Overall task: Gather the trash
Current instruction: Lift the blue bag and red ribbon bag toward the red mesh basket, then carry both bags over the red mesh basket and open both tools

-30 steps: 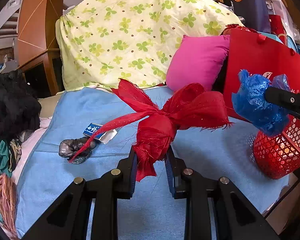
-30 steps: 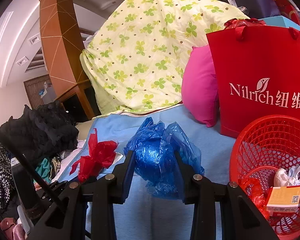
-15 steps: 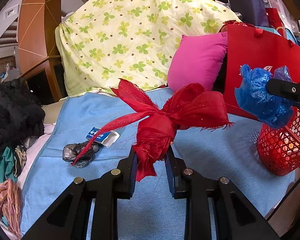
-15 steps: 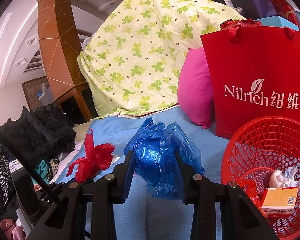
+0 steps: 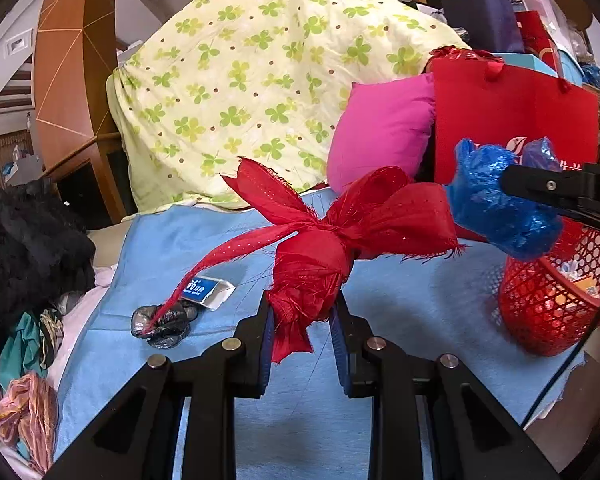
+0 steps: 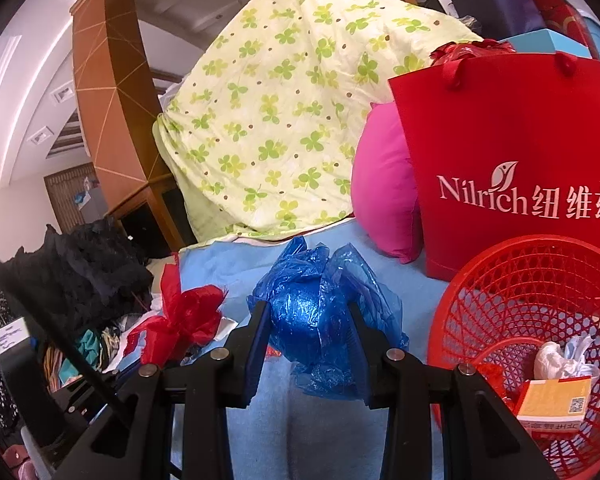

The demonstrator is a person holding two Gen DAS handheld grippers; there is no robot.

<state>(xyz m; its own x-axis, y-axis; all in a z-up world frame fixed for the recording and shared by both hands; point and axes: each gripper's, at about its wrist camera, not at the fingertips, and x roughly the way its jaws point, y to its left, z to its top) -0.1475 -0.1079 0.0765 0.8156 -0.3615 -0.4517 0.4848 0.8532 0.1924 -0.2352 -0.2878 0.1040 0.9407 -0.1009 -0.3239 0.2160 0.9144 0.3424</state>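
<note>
Left tool (image 5: 302, 314) clenched on red ribbon bow (image 5: 340, 232), held clear above blue sheet (image 5: 400, 304). Right tool (image 6: 308, 320) clamped on blue plastic bag (image 6: 320, 312), beside red basket (image 6: 540, 280). Left view alone shows crumpled grey wrapper (image 5: 162, 322) and blue-white packet (image 5: 208, 290) lying on sheet. Right view alone shows basket contents: orange carton (image 6: 556, 400), white wad (image 6: 552, 360).

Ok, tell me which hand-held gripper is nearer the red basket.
Right. The right hand-held gripper, holding the blue bag, sits beside the red basket; the left hand-held gripper is farther away across the blue cloth.
</note>
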